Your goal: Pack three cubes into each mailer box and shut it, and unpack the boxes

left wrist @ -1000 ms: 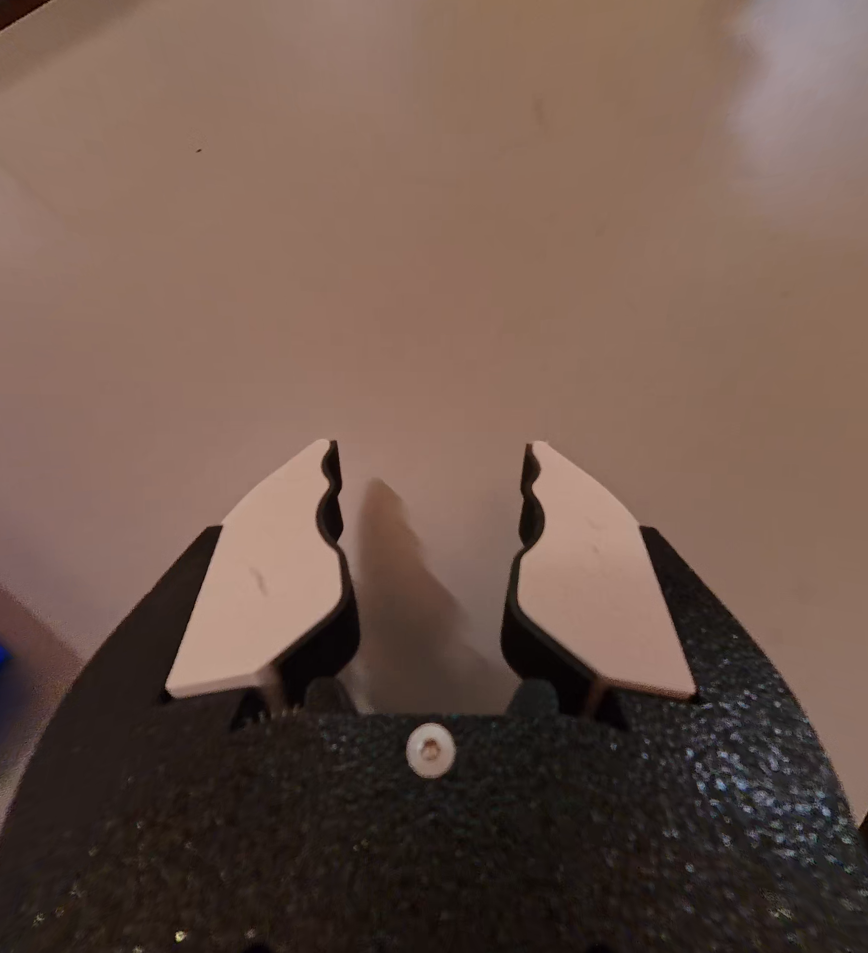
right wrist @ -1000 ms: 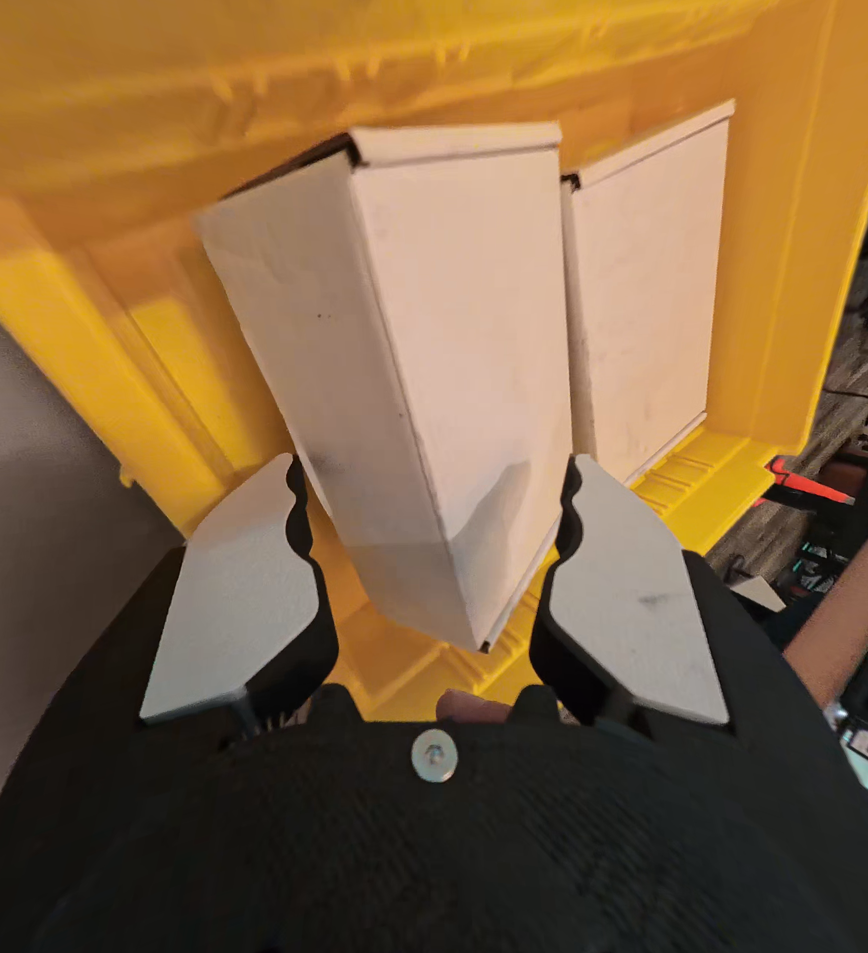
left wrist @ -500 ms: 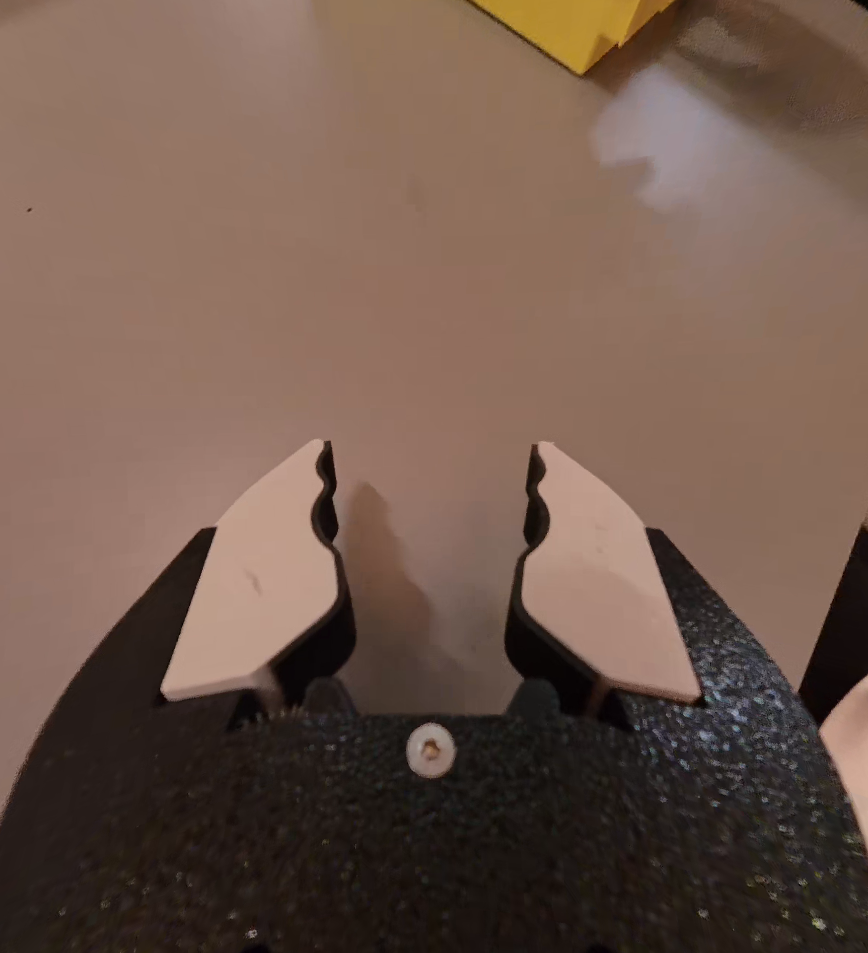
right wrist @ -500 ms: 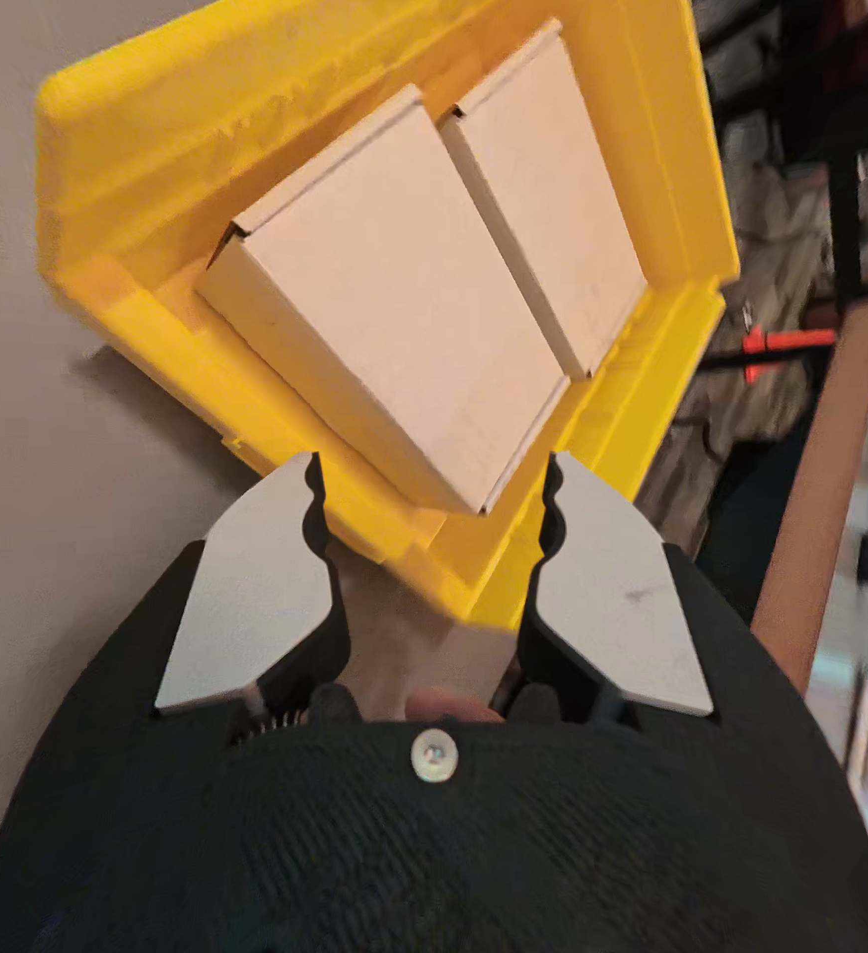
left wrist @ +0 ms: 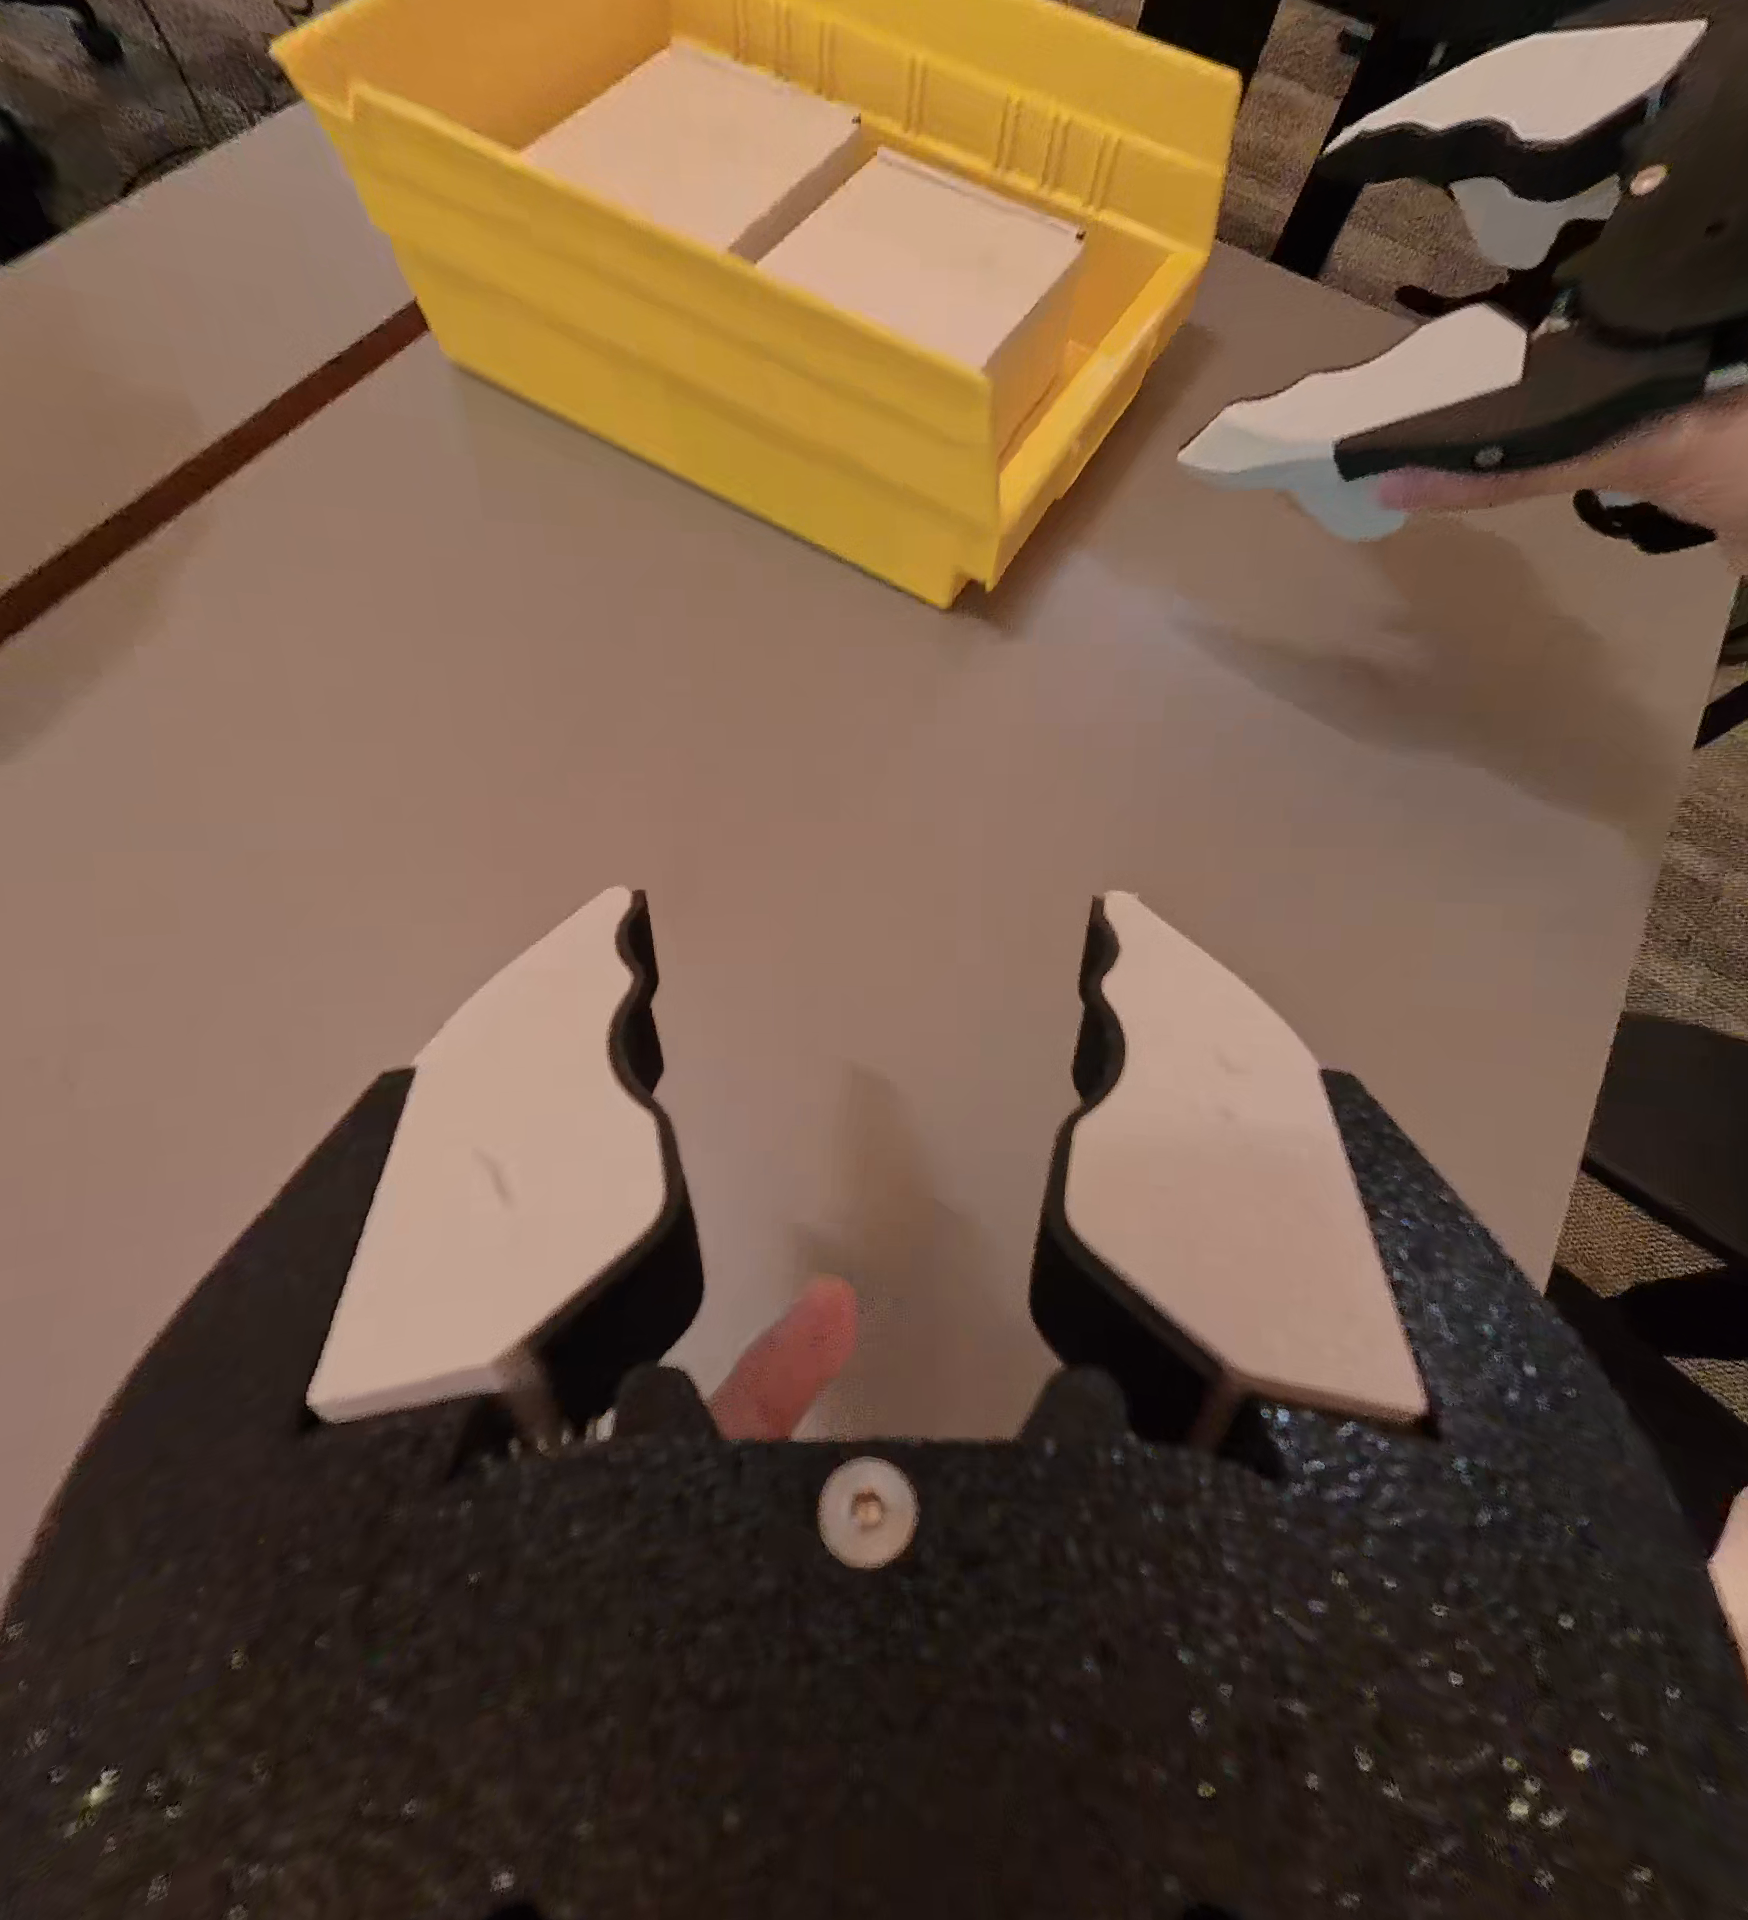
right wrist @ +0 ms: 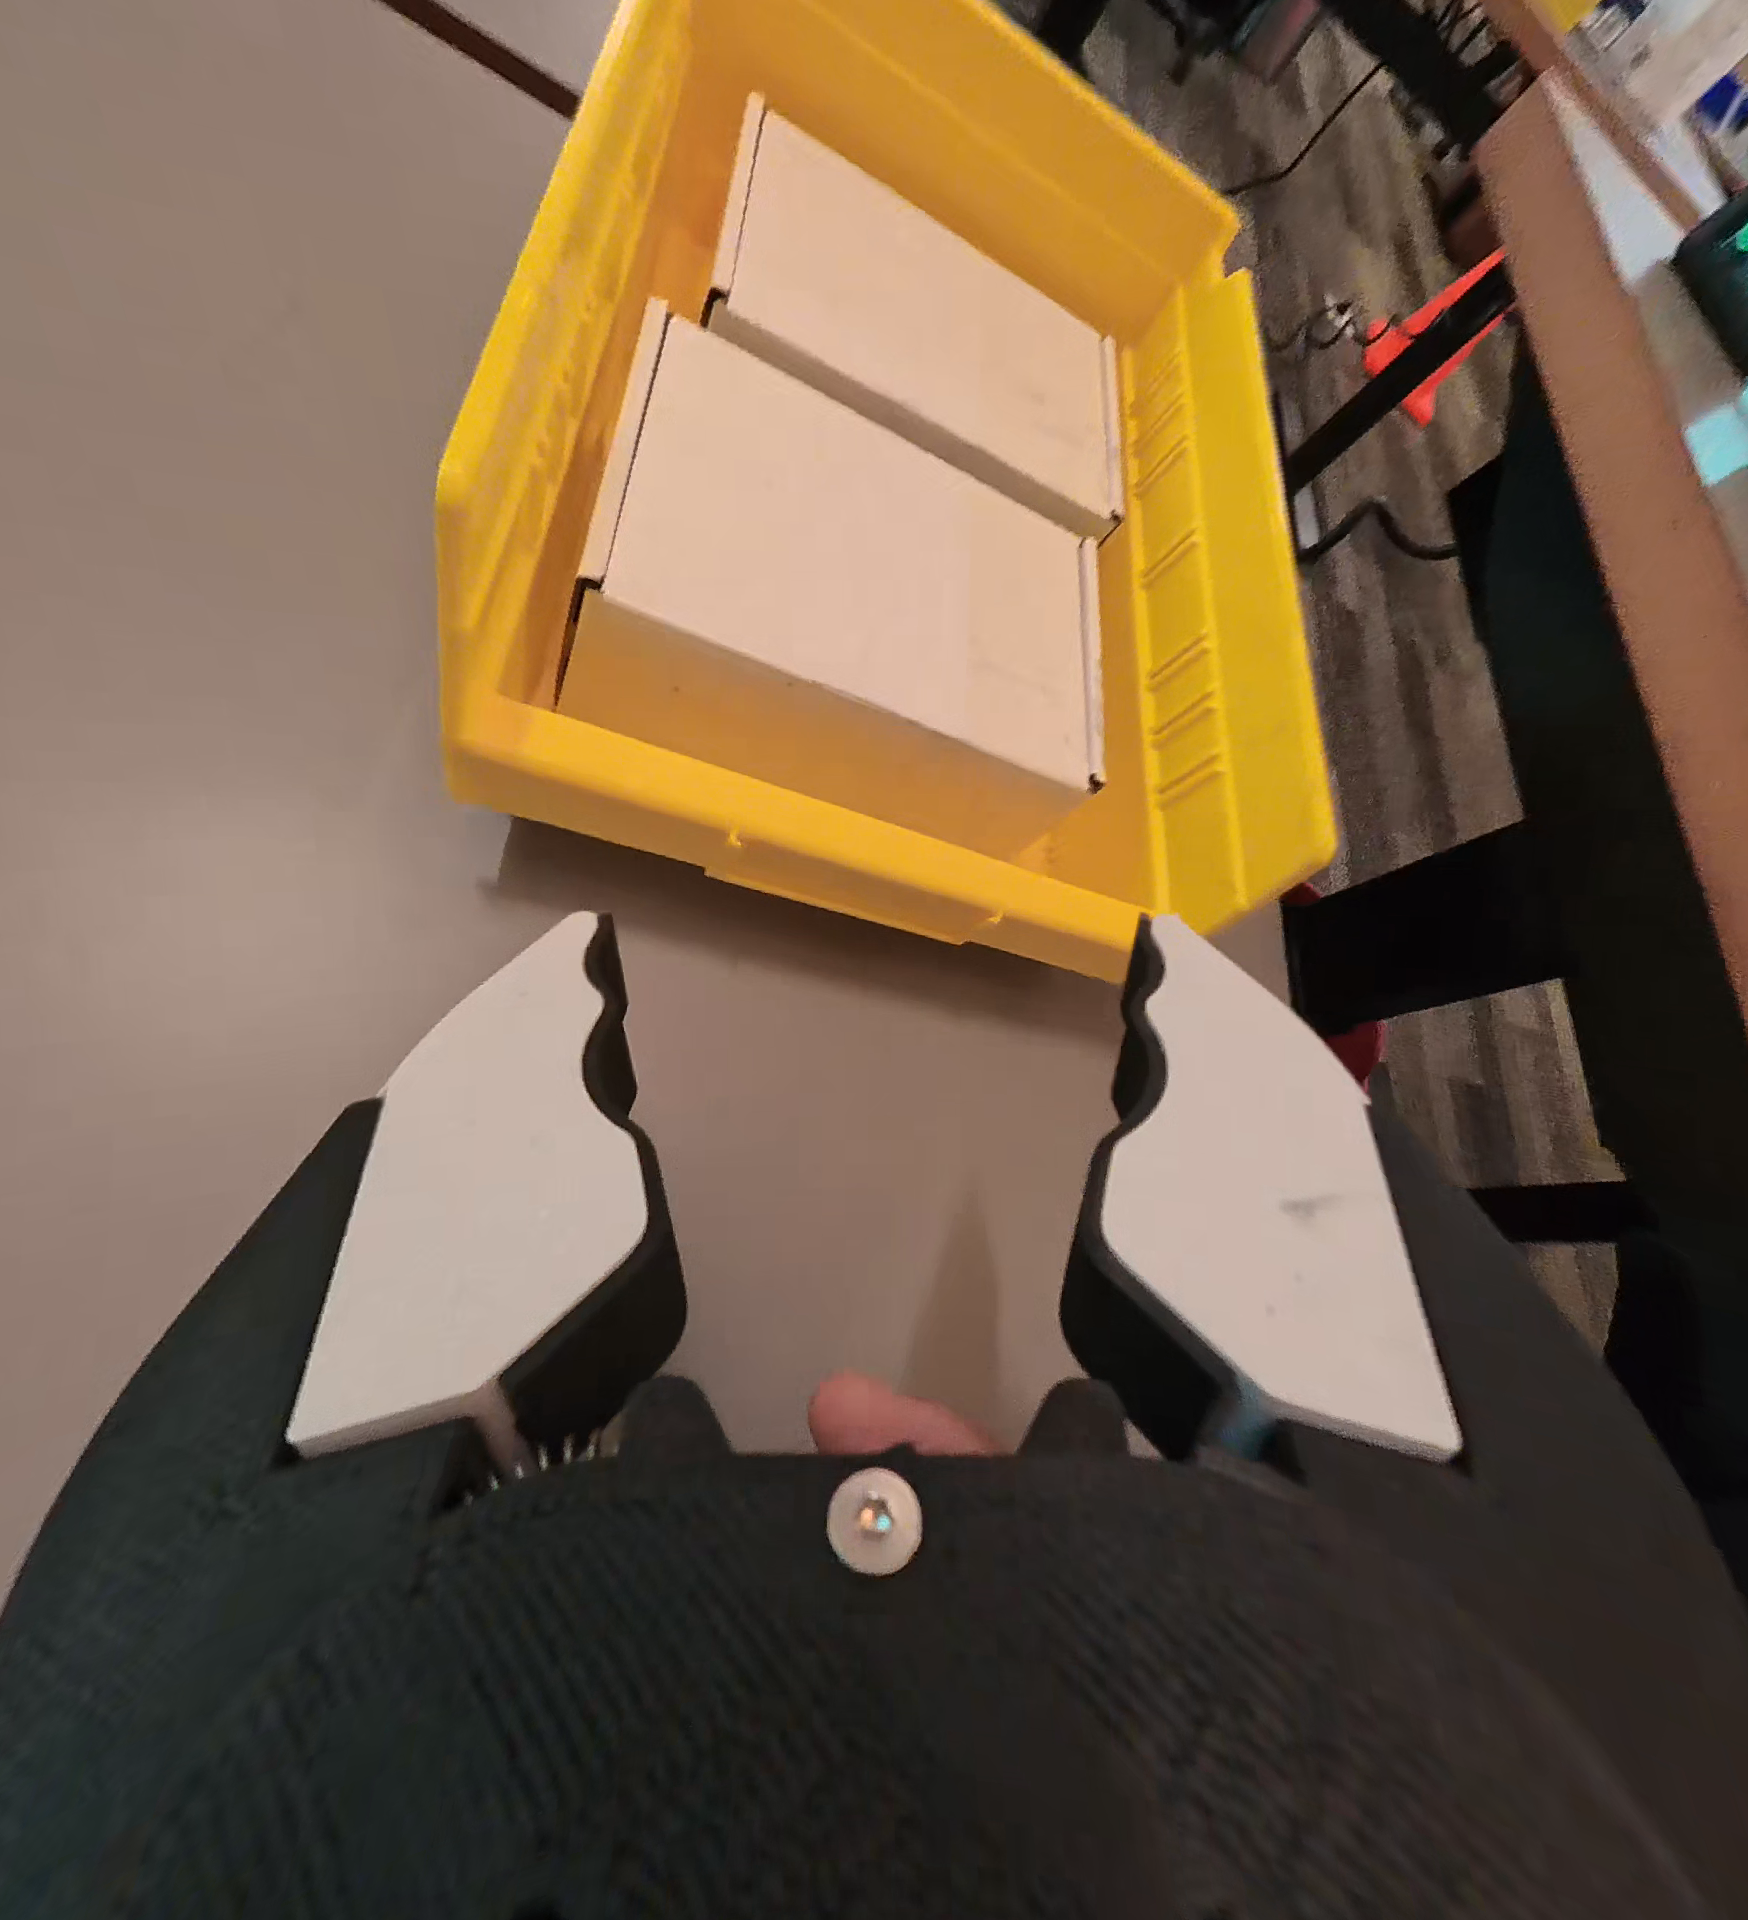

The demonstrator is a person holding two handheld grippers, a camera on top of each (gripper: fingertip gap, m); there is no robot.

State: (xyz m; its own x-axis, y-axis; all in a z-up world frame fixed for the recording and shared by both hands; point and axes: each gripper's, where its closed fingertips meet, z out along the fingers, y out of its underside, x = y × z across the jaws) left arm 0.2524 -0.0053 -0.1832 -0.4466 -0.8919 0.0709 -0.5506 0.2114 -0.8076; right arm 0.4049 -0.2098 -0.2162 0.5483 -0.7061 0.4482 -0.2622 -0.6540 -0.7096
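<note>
Two shut white mailer boxes lie side by side in a yellow bin (right wrist: 1234, 665) on the grey table: a near box (right wrist: 839, 582) and a far box (right wrist: 911, 312). In the left wrist view the bin (left wrist: 704, 374) stands at the far middle with both boxes (left wrist: 917, 265) (left wrist: 688, 151) in it. My right gripper (right wrist: 875, 935) is open and empty, hovering just short of the bin's near wall; it also shows in the left wrist view (left wrist: 1421, 260), right of the bin. My left gripper (left wrist: 865, 909) is open and empty over bare table. No cubes are in view.
The table's right edge (left wrist: 1628, 831) runs close to both grippers, with dark chair or table frames and floor beyond. A dark seam (left wrist: 153, 499) crosses the table at the left. A wooden desk edge (right wrist: 1659, 416) and red-orange object (right wrist: 1431, 332) lie past the bin.
My right gripper has let go of the near box, which now lies flat in the bin, and pulled back out of the bin. My left gripper has tilted up, bringing the bin into view.
</note>
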